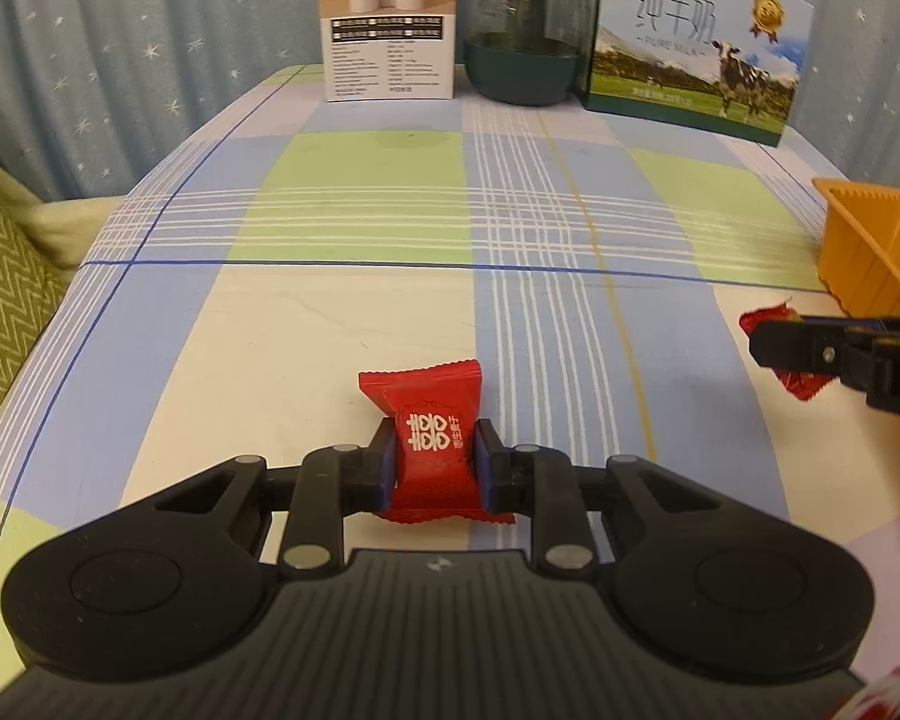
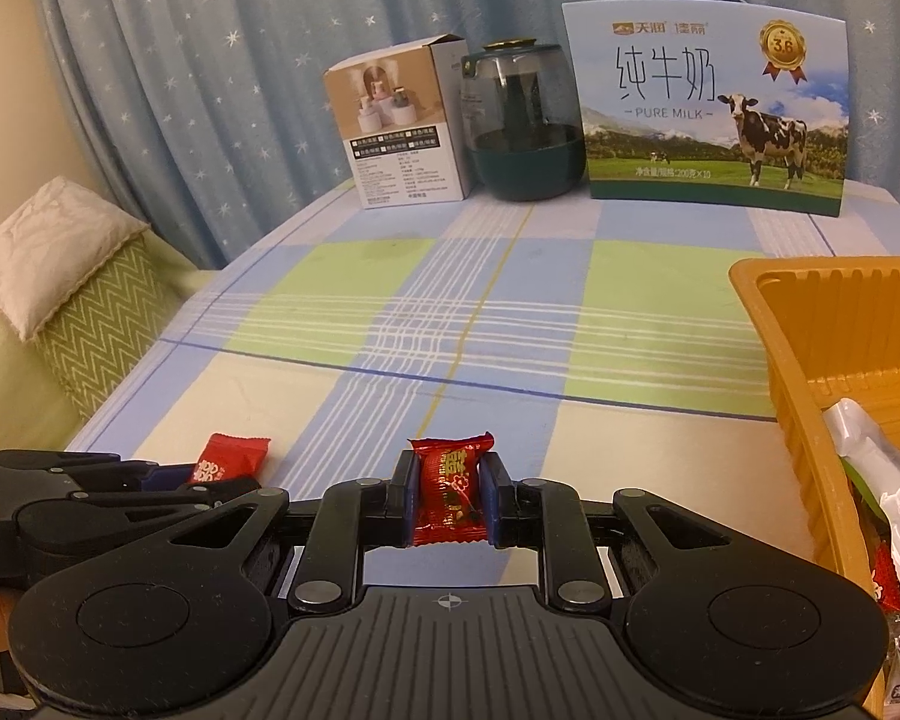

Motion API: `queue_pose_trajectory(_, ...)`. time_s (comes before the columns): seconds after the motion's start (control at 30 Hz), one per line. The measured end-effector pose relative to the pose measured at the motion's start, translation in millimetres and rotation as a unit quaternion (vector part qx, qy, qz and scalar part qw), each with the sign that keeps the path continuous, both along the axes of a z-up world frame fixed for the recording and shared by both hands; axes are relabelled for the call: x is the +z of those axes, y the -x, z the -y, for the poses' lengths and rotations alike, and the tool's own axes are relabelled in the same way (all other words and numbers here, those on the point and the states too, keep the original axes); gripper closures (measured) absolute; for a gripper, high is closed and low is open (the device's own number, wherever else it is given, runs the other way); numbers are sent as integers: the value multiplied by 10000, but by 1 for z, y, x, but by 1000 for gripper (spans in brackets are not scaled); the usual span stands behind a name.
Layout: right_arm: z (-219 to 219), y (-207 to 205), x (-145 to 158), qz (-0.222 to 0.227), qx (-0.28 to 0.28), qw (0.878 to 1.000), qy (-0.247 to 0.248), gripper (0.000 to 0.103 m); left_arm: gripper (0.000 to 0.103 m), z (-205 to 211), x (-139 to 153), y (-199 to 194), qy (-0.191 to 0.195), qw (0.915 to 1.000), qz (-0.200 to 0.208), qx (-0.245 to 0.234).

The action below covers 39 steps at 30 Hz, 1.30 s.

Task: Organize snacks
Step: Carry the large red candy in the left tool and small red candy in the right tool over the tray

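Red candy point(image 1: 433, 450) pinched mid-wrapper by left gripper point(image 1: 433, 465), above the checked tablecloth point(image 1: 354, 222). Second candy point(image 2: 450, 489) clamped in right gripper point(image 2: 450, 495), just beside orange basket point(image 2: 810, 372); slick wrappers likely to slip out short of it.

Your left wrist camera and right wrist camera both look low and close across the plaid tablecloth point(image 1: 354, 198) toward the milk carton box point(image 2: 714, 114), sharing that backdrop.

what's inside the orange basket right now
Inside the basket lie a white packet and some red wrappers, seen only at the frame edge. Its wall hides whatever lies beneath them.
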State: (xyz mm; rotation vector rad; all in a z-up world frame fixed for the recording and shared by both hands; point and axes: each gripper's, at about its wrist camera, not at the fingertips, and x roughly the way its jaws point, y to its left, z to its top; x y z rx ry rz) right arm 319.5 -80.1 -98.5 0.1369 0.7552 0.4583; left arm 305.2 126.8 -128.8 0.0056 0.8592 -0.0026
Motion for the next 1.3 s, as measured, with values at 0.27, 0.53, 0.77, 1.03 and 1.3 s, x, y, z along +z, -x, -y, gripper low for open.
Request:
queue_pose_trajectory(0.27, -4, 1, -1, -25, 67, 10000, 32, 82, 80, 3, 8, 4, 218, 9994, 60, 245)
queue_pose_trajectory(0.53, -5, 2, 0, -16, 68, 10000, 40, 82, 80, 16, 19, 10, 308, 9988, 239, 283)
queue_pose_trajectory(0.77, -1, 7, 9, 20, 42, 10000, -2, 82, 80, 28, 31, 17, 450, 9978, 399, 270)
queue_pose_trajectory(1.03, 14, 20, 29, 131, -92, 9999, -53, 82, 80, 46, 46, 30, 604, 9963, 591, 182)
queue_pose_trajectory(1.3, 44, 39, 41, 165, -340, 9993, -12, 82, 80, 69, 59, 48, 746, 9947, 712, 7)
